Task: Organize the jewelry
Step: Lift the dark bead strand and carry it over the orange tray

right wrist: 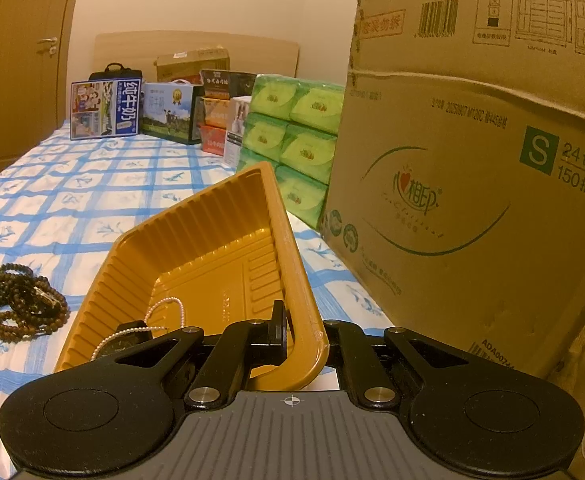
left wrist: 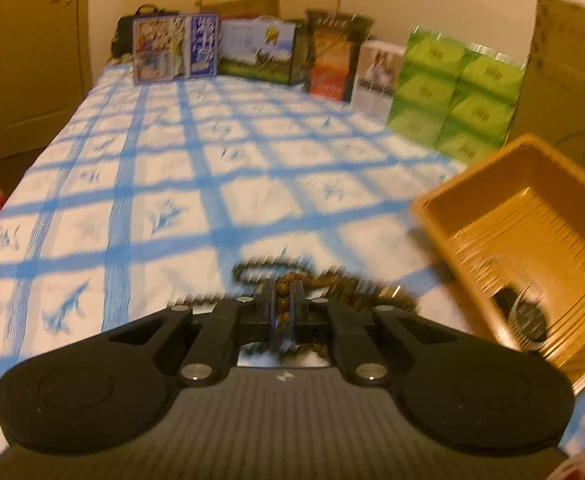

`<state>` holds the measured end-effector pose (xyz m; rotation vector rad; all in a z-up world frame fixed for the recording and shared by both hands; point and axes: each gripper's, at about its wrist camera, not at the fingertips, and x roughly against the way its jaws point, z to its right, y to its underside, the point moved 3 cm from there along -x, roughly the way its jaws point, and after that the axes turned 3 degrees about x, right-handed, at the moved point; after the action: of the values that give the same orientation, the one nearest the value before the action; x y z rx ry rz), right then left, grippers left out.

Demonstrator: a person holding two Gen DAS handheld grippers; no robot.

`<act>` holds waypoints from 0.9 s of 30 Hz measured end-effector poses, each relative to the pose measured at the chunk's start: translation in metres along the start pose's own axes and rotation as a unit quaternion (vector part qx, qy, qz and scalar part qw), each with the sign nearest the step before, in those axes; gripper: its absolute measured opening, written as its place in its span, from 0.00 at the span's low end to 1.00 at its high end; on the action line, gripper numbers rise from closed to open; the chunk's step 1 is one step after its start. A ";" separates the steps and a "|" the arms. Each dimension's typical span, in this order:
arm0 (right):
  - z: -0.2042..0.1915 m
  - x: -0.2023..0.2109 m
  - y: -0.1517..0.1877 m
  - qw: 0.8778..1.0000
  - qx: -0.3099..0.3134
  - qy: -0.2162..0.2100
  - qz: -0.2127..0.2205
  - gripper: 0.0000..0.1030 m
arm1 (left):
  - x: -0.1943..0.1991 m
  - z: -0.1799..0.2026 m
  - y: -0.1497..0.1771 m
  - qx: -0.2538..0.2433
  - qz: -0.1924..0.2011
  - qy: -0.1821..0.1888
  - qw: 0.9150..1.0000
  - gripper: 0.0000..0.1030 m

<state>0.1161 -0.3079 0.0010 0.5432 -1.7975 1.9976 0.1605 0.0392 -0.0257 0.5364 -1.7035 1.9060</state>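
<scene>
Item one: my left gripper (left wrist: 285, 300) clamps the brown bead necklace (left wrist: 316, 280). Item two: my right gripper (right wrist: 292, 330) pinches the yellow tray (right wrist: 228, 240) rim, tilting it.

I read on big cardboard box (right wrist: 472, 184): green square "S", "24包/箱", "150抽/包", brand "心相印", "ADA0074" at lower edge. Blue milk carton (right wrist: 104, 109): "纯牛奶". Left wrist view too blurred to read.
</scene>
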 end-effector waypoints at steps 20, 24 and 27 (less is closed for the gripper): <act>-0.003 0.004 -0.003 1.000 0.000 -0.003 0.006 0.06 | 0.051 0.068 -0.094 -0.048 0.091 0.109 0.989 0.05; -0.004 0.004 -0.003 1.000 -0.001 -0.003 0.006 0.06 | 0.060 0.086 -0.105 -0.058 0.104 0.131 0.984 0.05; -0.004 0.003 -0.004 1.000 -0.002 -0.003 0.006 0.06 | 0.066 0.100 -0.114 -0.065 0.113 0.150 0.980 0.05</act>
<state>0.1156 -0.3037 0.0057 0.5384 -1.8120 2.0028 0.1736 -0.0442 0.1167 0.0008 -1.7292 1.8960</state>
